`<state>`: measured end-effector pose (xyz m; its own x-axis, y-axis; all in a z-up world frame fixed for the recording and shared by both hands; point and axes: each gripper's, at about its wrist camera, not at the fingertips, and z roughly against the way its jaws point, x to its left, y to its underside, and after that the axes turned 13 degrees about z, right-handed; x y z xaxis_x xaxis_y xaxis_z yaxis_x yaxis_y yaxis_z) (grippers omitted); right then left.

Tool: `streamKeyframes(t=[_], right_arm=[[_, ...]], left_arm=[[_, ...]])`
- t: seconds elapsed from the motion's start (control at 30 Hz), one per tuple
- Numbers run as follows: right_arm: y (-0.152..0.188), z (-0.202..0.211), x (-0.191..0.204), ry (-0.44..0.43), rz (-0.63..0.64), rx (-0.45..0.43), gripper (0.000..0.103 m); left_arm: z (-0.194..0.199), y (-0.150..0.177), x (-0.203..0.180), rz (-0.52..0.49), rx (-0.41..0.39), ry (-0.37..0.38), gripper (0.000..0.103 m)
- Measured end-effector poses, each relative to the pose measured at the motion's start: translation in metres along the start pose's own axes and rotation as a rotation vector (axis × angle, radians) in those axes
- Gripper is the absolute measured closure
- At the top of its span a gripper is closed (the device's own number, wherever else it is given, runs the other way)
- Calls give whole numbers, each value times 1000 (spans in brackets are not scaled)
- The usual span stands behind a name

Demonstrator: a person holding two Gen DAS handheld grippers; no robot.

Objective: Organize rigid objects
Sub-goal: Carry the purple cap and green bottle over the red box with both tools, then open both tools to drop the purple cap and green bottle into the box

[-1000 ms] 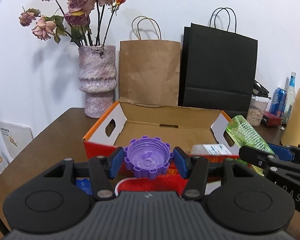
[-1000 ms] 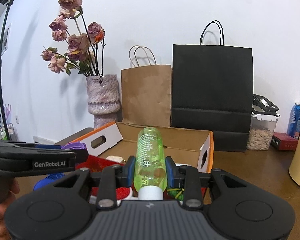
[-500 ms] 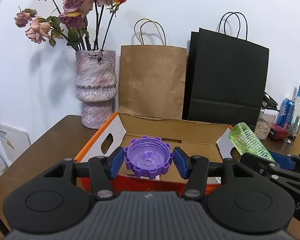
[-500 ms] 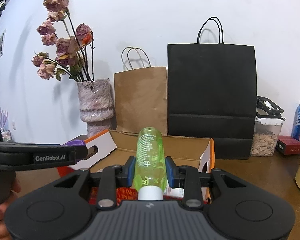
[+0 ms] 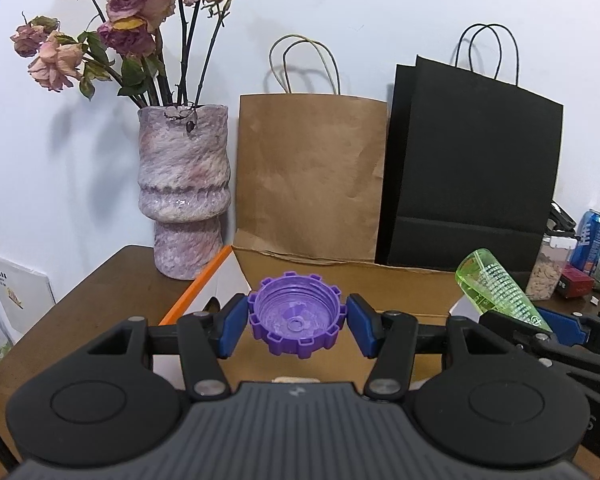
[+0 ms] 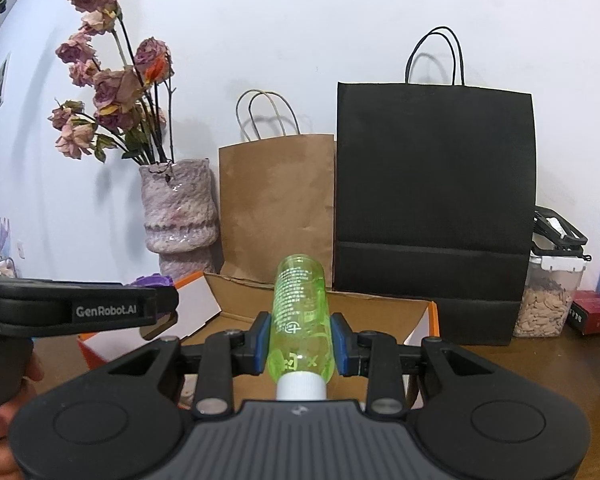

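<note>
Left tool [image 5: 297,325]: blue pads part-spread, pinching a purple cap [image 5: 296,316] by its notched, gear-like rim. Cap is ribbed plastic, open side toward the camera, held in the air over the near left part of a cardboard box [image 5: 400,292].

Right tool [image 6: 299,342]: pads drawn close, clamped on a green bottle [image 6: 300,320] near its neck. Bottle is translucent, cylindrical, printed with fine white text, white screw cap toward the camera, body pointing away above the box interior.

Box: open-topped, plain brown inside, orange-edged white end flaps, sitting on a dark brown wooden surface [image 5: 100,280] toward its back edge.

Along the back edge by the white wall: mottled purple-white glazed vase [image 5: 183,196] with dried roses, crumpled brown paper bag [image 5: 308,176], matte black paper bag [image 5: 468,168].

Left view only: the bottle's base seen from the side at right, a blue can [image 5: 588,240].

Right view only: the left tool's black side marked "GenRobot.AI", the person's hand [image 6: 4,432] on its grip, a clear lidded container [image 6: 548,300] of pale flakes.
</note>
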<state>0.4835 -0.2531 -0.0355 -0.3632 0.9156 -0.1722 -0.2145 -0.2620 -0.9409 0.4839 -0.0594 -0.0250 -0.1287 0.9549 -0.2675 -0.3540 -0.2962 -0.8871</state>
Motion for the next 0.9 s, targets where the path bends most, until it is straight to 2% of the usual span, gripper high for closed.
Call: streamKeyframes(t=[0.5, 0.77, 0.8, 0.83, 0.9], right_arm=[[-3, -42, -12, 16, 15, 36, 73], [1, -51, -14, 17, 12, 69, 72], [2, -52, -15, 15, 6, 75, 72], [3, -52, -15, 13, 2, 78, 71], [3, -49, -16, 25, 2, 71, 51]], left_arm=[[-41, -10, -3, -9, 17, -24, 47], [-47, -8, -2, -19, 28, -24, 47], [-47, -7, -2, -18, 29, -28, 43], [-48, -7, -1, -18, 31, -34, 33], [-47, -7, 1, -13, 27, -50, 21]])
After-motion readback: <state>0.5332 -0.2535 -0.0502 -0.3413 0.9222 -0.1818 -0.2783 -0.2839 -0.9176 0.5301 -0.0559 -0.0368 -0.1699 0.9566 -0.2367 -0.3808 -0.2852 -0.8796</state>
